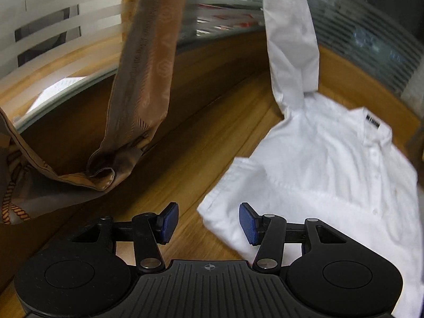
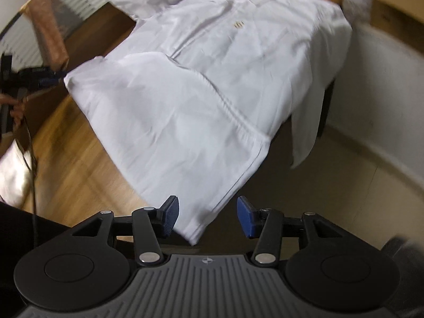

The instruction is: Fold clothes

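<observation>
A white button-up shirt (image 2: pixel 201 84) lies spread face up on a wooden table (image 2: pixel 69 159), collar at the far end. In the left wrist view the shirt (image 1: pixel 326 164) fills the right side and one sleeve (image 1: pixel 288 39) runs up out of the top of the frame. My left gripper (image 1: pixel 208 222) is open just above the shirt's near hem corner, nothing between its blue pads. My right gripper (image 2: pixel 208 218) is open over the shirt's near corner, which hangs past the table edge. The other sleeve (image 2: pixel 307 132) droops off the right side.
A brown patterned cloth (image 1: pixel 137 84) hangs and bunches at the left over the table (image 1: pixel 185 143). Striped glass panels (image 1: pixel 61 21) stand behind. A pale floor (image 2: pixel 344 190) and white wall (image 2: pixel 384 92) lie to the right. A hand (image 2: pixel 13 103) holds the left gripper at the left edge.
</observation>
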`<state>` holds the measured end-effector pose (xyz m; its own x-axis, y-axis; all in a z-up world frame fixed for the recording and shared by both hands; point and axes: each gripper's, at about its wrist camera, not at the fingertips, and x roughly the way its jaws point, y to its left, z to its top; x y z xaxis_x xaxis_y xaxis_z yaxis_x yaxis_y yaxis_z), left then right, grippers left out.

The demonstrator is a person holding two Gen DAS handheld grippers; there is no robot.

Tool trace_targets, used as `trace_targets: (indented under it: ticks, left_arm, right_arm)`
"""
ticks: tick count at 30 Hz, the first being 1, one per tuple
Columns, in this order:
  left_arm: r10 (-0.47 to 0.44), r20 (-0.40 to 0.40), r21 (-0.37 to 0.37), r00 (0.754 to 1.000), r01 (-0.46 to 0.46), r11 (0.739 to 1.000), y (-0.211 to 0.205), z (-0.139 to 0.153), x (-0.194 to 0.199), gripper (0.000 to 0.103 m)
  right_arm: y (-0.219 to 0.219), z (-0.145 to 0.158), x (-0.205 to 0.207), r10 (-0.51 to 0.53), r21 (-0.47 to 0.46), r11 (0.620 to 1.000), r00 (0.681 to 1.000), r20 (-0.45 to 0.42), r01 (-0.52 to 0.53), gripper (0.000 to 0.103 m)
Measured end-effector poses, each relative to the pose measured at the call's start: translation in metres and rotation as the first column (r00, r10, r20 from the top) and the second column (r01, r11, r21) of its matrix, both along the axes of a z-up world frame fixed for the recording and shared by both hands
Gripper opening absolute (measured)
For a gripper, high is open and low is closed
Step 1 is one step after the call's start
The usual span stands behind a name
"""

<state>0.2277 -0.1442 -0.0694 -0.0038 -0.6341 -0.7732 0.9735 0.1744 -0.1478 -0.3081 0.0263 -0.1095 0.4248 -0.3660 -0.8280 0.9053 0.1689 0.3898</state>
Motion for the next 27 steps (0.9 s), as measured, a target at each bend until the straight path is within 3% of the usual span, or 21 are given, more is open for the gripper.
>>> trace_targets:
  ticks: [2,4,7,9,13,16,19,21,23,27]
  left_arm:
    - [-0.013,-0.016,0.001,1.000,0.013,1.000,-0.004,-0.002,0.004,0.060]
    - [-0.045,-0.021,0.009,0.999,0.045,0.999,-0.007,-0.005,0.005,0.062]
    - [-0.129,-0.059,0.037,0.990,0.131,0.991,-0.012,-0.005,0.008,0.067]
    - [-0.230,-0.087,0.058,0.969,0.235,0.970,-0.014,-0.003,0.005,0.076]
    - [-0.425,-0.036,0.087,0.904,0.427,0.900,-0.009,0.005,-0.005,0.084]
    - [-0.545,0.047,0.111,0.837,0.538,0.836,-0.004,0.006,-0.009,0.089]
    - [-0.664,0.159,0.136,0.731,0.650,0.748,0.000,0.000,-0.013,0.091]
    - [-0.723,0.181,0.147,0.667,0.708,0.690,-0.004,-0.006,-0.011,0.091]
    - [-0.752,0.148,0.153,0.642,0.736,0.659,-0.013,-0.013,-0.004,0.090]
    - [-0.775,0.112,0.137,0.622,0.763,0.632,-0.029,-0.024,-0.003,0.085]
  right_arm:
    - [0.003,-0.006,-0.001,-0.039,0.030,0.999,0.998,0.039,0.038,0.054]
    - [0.004,-0.008,0.003,-0.065,0.036,0.997,0.998,0.012,0.065,0.053]
    - [0.004,0.004,0.015,-0.033,-0.050,0.998,0.996,-0.080,0.030,0.053]
    - [0.002,0.014,0.025,0.018,-0.105,0.994,0.993,-0.119,-0.030,0.055]
    - [-0.017,0.015,0.048,0.120,-0.124,0.983,0.982,-0.147,-0.139,0.068]
    - [-0.037,0.010,0.070,0.179,-0.119,0.973,0.973,-0.145,-0.197,0.072]
    - [-0.055,0.005,0.091,0.237,-0.114,0.960,0.961,-0.144,-0.254,0.075]
    - [-0.063,-0.001,0.103,0.267,-0.101,0.953,0.951,-0.157,-0.284,0.076]
    - [-0.068,-0.006,0.113,0.292,-0.084,0.948,0.942,-0.168,-0.308,0.076]
    - [-0.070,-0.011,0.121,0.326,-0.070,0.936,0.926,-0.188,-0.344,0.080]
